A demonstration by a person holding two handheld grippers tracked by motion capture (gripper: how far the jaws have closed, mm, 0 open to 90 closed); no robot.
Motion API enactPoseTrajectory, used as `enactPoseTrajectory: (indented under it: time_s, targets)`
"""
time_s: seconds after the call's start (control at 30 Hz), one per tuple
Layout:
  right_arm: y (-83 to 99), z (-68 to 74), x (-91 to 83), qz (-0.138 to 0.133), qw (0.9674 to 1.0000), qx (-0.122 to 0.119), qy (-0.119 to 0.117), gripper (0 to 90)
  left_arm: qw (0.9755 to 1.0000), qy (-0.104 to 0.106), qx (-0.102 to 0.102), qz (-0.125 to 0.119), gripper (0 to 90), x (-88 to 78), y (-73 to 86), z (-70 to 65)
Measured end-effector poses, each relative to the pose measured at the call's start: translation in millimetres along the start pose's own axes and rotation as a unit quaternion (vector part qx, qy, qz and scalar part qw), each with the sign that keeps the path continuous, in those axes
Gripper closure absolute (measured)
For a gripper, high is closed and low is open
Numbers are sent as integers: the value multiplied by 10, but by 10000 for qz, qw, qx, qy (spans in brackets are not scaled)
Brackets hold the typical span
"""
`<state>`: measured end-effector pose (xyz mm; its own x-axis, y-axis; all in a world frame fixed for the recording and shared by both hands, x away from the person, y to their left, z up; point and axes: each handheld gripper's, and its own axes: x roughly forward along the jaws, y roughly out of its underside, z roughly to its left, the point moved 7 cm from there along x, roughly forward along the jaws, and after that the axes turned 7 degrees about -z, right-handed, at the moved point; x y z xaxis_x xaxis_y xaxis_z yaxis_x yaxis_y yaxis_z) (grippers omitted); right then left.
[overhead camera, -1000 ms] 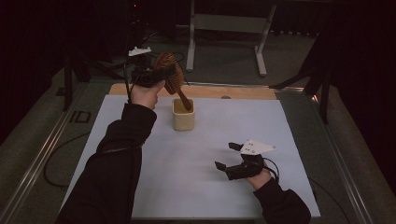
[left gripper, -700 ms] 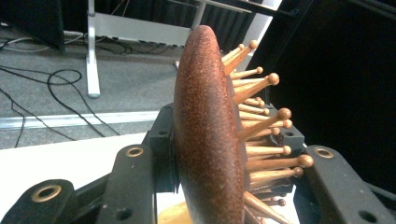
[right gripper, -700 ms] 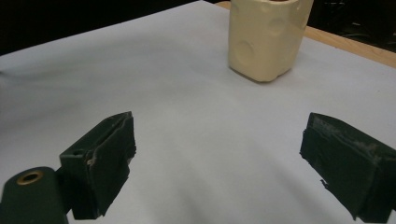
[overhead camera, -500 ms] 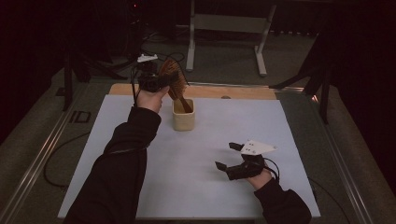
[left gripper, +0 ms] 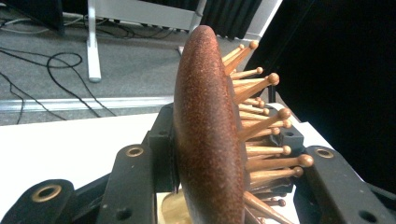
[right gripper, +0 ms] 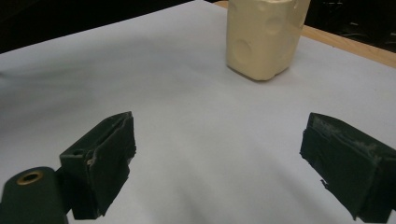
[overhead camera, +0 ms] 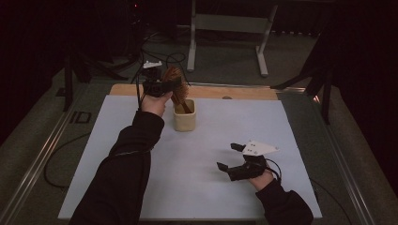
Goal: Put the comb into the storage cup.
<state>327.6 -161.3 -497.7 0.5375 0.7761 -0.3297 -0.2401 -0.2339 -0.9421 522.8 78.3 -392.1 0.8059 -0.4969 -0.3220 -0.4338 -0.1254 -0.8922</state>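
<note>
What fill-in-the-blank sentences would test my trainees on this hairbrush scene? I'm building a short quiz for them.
1. The left gripper is shut on the head of a wooden ____.
2. The handle of that tool points down into the cream-coloured ____ on the white table.
3. The right gripper rests low over the table with its jaws ____ and nothing between them.
4. In the left gripper view, the bristles end in small round ____.

Missing words: hairbrush; cup; open; tips

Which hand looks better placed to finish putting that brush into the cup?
The left. Its hand-held gripper already clamps the hairbrush, handle down inside the cup. The right hand-held gripper rests open and empty on the table, well short of the cup.
</note>
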Motion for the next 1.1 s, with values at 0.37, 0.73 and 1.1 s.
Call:
enactPoseTrajectory:
  time_s: [0.37,0.73,1.1]
  targets:
    - [7,-15,2,-25,10000,60,-23,96,9999,52,-35,128,566,44,103,10]
    - [22,-7,18,28,10000,20,-43,96,9996,88,-165,191,565,69,169,72]
    - [26,-13,17,37,10000,37,-33,96,9993,177,-245,239,563,84,218,134]
